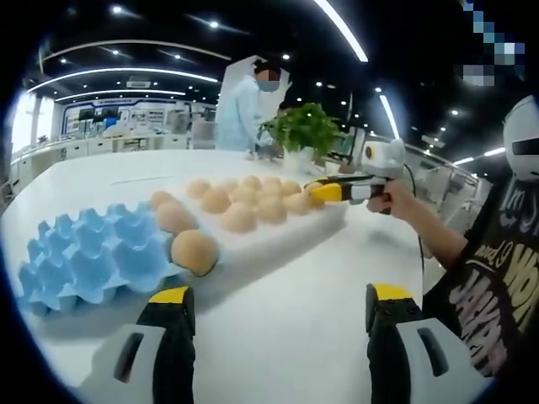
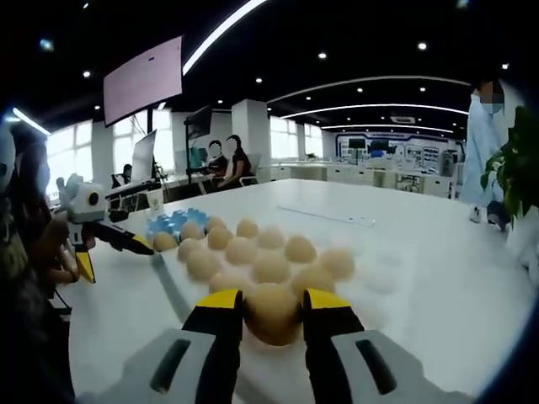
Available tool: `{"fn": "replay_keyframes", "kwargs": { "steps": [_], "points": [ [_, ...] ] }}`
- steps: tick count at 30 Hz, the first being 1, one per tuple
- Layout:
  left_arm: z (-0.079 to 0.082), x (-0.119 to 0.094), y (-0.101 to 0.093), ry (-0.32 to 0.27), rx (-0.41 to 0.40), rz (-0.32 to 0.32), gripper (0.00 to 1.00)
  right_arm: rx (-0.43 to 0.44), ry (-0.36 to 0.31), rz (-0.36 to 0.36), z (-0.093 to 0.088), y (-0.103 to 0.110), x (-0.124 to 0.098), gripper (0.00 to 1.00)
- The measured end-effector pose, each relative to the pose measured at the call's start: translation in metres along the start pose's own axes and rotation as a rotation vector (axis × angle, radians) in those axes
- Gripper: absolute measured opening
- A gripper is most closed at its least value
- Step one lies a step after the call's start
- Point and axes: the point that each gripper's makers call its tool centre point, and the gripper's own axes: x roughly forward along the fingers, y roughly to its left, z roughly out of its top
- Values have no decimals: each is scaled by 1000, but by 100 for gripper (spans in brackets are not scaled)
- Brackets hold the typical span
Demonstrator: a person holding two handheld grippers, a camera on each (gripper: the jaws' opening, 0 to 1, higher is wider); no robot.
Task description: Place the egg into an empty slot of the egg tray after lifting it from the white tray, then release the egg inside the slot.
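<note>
Tan eggs fill a white tray [image 1: 282, 238] on the white table; in the right gripper view the tray [image 2: 377, 279] shows bare dimples at its right. My right gripper [image 2: 272, 305] is shut on an egg [image 2: 271, 318] at the tray's near edge, a yellow-tipped jaw against each side. In the left gripper view the right gripper [image 1: 318, 193] reaches in from the right to the tray's far right end. The blue egg tray [image 1: 80, 269] lies left of the white one, with three eggs along its right side, the nearest egg [image 1: 194, 252] at its corner. My left gripper [image 1: 278, 301] is open over bare table.
The left gripper [image 2: 145, 245] hangs beside the blue egg tray [image 2: 171, 220]. A potted plant [image 1: 303, 128] and a person in a pale coat [image 1: 242, 109] stand behind the trays. A person's arm and dark printed shirt [image 1: 493, 286] are at the right.
</note>
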Motion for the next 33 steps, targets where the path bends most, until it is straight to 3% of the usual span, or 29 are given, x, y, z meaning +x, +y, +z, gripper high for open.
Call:
{"fn": "replay_keyframes", "kwargs": {
  "steps": [33],
  "points": [
    [0, -11, 6, -25, -6, 18, 85, -28, -44, 39, 35, 15, 17, 29]
  ]
}}
